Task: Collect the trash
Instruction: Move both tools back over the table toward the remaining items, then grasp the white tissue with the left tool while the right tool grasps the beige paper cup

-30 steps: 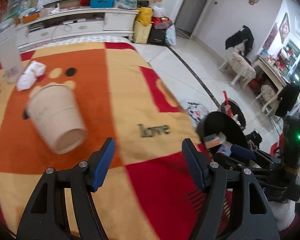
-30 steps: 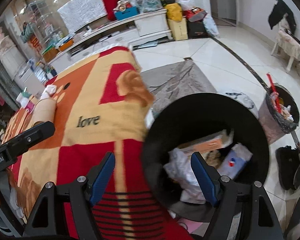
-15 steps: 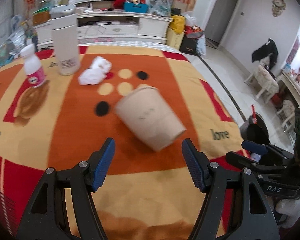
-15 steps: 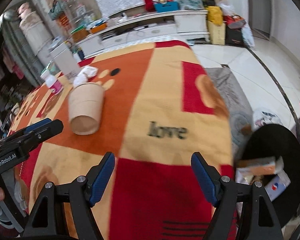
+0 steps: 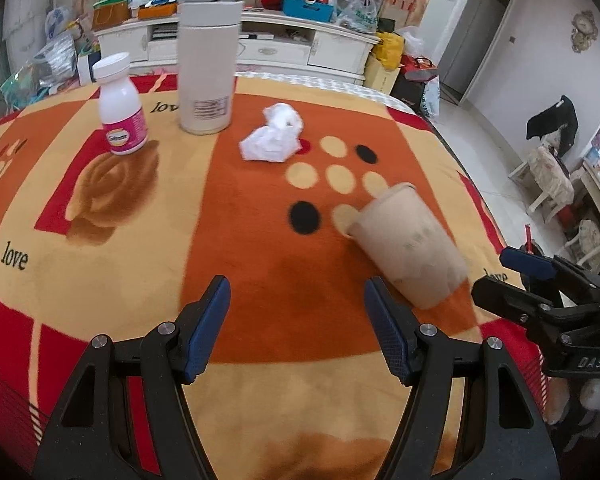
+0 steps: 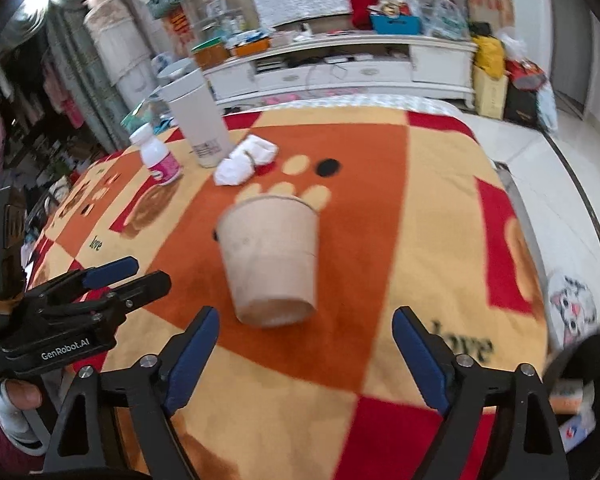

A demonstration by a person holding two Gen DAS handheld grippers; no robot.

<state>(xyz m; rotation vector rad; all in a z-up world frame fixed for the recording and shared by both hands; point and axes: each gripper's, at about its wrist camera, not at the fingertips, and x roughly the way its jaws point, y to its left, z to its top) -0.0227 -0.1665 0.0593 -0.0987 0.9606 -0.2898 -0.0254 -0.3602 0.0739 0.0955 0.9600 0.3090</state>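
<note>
Across the orange blanket we had swung both grippers back from the bin, so our right gripper, jaws opening and empty, faced the tipped paper cup, probably next, left gripper spread nearby.

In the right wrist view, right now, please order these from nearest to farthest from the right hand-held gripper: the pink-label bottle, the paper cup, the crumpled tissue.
From the right hand-held gripper, whose jaws are opening with nothing between them:
1. Paper cup, lying on its side just ahead of the fingertips.
2. Crumpled tissue, beyond the cup, slightly left.
3. Pink-label bottle, far left, beside the tall white flask.
</note>
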